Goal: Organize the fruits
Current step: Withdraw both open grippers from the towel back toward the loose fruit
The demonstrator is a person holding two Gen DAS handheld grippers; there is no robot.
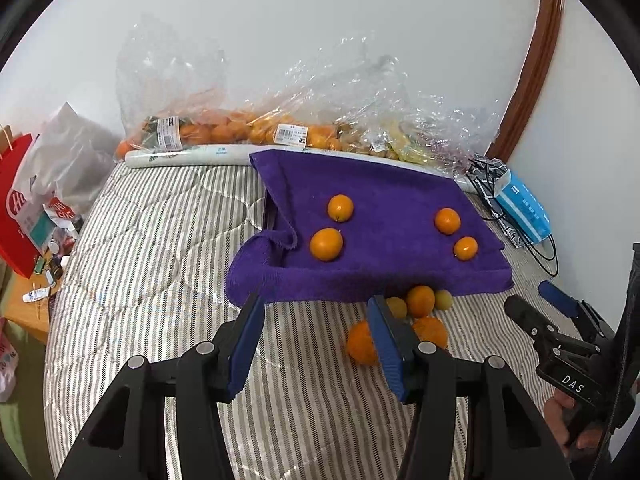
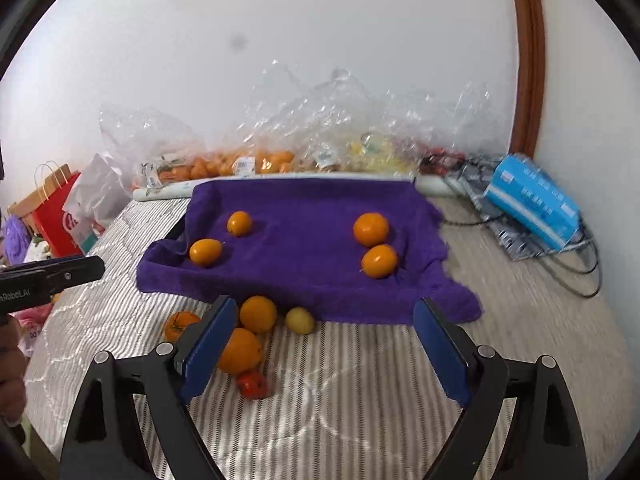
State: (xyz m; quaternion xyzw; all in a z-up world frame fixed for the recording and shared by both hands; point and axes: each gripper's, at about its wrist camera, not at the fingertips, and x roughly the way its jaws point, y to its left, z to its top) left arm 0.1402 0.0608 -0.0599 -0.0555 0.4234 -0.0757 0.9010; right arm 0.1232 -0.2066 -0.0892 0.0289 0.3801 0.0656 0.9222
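A purple towel [image 1: 384,216] [image 2: 304,236] covers a raised tray on the striped bed. On it lie two oranges at the left [image 1: 326,244] [image 2: 205,252] and two at the right [image 1: 447,221] [image 2: 371,229]. In front of the towel sits a loose pile of oranges [image 1: 420,301] [image 2: 258,314], a yellow fruit [image 2: 300,320] and a small red fruit [image 2: 252,385]. My left gripper [image 1: 316,308] is open and empty, just left of the pile. My right gripper [image 2: 324,312] is open and empty, near the pile; it also shows in the left wrist view [image 1: 532,304].
Clear plastic bags of oranges and other fruit [image 1: 240,128] [image 2: 256,160] line the wall behind the towel. A blue box [image 1: 524,208] [image 2: 532,200] and black cables lie at the right. Red and white shopping bags [image 1: 20,216] [image 2: 60,216] stand left of the bed.
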